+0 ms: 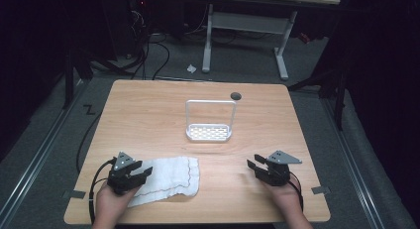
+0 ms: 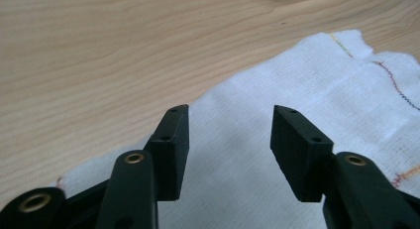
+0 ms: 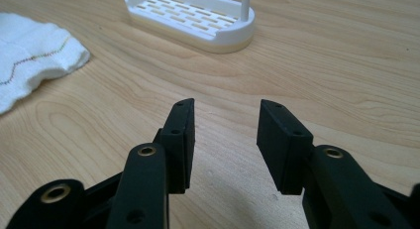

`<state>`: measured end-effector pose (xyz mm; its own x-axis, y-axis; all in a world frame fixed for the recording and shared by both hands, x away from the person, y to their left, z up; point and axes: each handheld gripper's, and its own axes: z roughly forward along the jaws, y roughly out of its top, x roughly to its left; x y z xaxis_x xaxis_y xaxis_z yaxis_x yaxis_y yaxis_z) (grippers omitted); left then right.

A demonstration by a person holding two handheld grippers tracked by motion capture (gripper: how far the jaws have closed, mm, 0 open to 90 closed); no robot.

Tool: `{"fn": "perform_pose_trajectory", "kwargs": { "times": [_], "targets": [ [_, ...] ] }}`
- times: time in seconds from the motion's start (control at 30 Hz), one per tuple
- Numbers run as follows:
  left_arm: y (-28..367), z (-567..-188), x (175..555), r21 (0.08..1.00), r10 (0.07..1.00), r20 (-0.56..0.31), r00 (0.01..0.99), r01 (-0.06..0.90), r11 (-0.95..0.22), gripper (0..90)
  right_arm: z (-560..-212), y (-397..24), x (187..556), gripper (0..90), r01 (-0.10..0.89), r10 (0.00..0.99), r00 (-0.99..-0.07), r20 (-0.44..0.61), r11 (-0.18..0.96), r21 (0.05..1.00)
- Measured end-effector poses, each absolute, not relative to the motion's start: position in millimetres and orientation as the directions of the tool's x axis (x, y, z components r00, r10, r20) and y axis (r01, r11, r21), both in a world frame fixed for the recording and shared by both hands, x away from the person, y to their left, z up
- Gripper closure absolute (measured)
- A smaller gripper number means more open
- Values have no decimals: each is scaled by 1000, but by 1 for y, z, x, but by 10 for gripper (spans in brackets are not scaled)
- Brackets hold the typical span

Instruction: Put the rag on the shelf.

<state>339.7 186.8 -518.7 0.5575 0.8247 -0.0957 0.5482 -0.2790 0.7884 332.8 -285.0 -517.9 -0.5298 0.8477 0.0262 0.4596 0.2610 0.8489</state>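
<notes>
A white cloth (image 1: 171,178) with a thin coloured stitched hem lies folded at the table's near left. My left gripper (image 1: 143,170) hovers over the cloth's left part, open; in the left gripper view its jaws (image 2: 230,135) stand apart above the white cloth (image 2: 317,90) with nothing pinched. At the near right, my right gripper (image 1: 253,162) is open over bare wood, pointing left toward the cloth. The right gripper view shows that gripper (image 3: 225,127) with empty jaws, the cloth's corner (image 3: 34,45) to the left and a white rack (image 3: 190,18) ahead.
The white rack (image 1: 209,132) with a slotted base and a tall wire hoop stands mid-table. A dark round hole (image 1: 236,95) sits in the wooden table (image 1: 148,105) behind it. Beyond the far edge are cables and a desk frame (image 1: 245,26) on the floor.
</notes>
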Motion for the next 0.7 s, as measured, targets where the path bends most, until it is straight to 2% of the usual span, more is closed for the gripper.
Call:
{"fn": "perform_pose_trajectory", "kwargs": {
  "times": [0.13, 0.37, 0.4, 0.43, 0.47, 0.53, 0.57, 0.6, 0.7],
  "targets": [
    [180, -518, 339, 800, 809, -61, 585, 513, -311, 488, -519, -285, 333, 590, 464, 848, -529, 28, 261, 846],
    [181, -521, 341, 797, 796, -77, 600, 516, -312, 479, -517, -278, 333, 587, 463, 850, -525, 29, 257, 849],
    [182, -519, 341, 799, 797, -80, 598, 516, -307, 502, -515, -266, 331, 603, 450, 833, -553, 25, 273, 850],
    [184, -518, 341, 799, 796, -84, 600, 518, -306, 573, -514, -258, 330, 633, 449, 818, -575, 29, 285, 847],
    [188, -516, 341, 801, 789, -93, 607, 517, -303, 573, -514, -258, 330, 633, 449, 818, -575, 29, 285, 847],
    [197, -511, 340, 794, 798, -104, 594, 532, -292, 697, -514, -239, 326, 768, 440, 772, -636, 27, 333, 834],
    [203, -508, 341, 789, 800, -115, 588, 544, -286, 828, -514, -217, 322, 886, 431, 722, -691, 28, 380, 818],
    [210, -506, 341, 784, 803, -121, 584, 553, -284, 882, -514, -206, 320, 900, 425, 697, -716, 37, 393, 816],
    [231, -506, 342, 751, 815, -144, 561, 599, -280, 900, -514, -166, 314, 900, 412, 625, -779, 52, 448, 794]
  ]
}}
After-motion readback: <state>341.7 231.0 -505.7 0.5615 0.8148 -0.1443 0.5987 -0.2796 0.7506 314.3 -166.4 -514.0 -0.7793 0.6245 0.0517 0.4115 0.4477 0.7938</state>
